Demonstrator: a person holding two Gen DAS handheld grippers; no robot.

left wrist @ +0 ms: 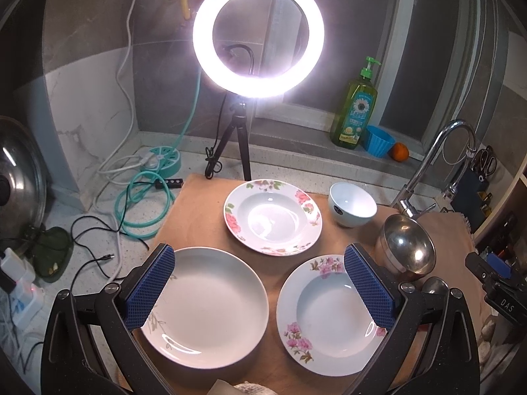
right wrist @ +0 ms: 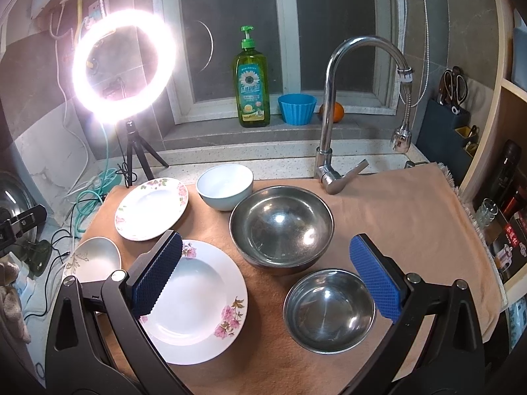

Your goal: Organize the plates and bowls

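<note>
Three plates lie on a tan cloth (left wrist: 197, 210): a plain white plate (left wrist: 210, 299) near left, a pink-flowered plate (left wrist: 329, 316) near right, and another flowered plate (left wrist: 273, 217) farther back. A white bowl (left wrist: 352, 204) stands behind, beside a large steel bowl (left wrist: 406, 247). My left gripper (left wrist: 260, 289) hovers open above the two near plates, holding nothing. In the right wrist view my right gripper (right wrist: 266, 276) is open over the gap between the near flowered plate (right wrist: 194, 302), the large steel bowl (right wrist: 281, 227) and a small steel bowl (right wrist: 329, 309). The white bowl (right wrist: 225, 186) and far flowered plate (right wrist: 151, 209) sit behind.
A lit ring light on a tripod (left wrist: 258, 31) stands behind the cloth, with cables and a teal hose (left wrist: 145, 204) to its left. A faucet (right wrist: 332, 105) rises at the back right. Dish soap (right wrist: 252, 82), a blue cup (right wrist: 296, 108) and an orange (right wrist: 336, 112) line the sill. A pot lid (left wrist: 19, 177) stands far left.
</note>
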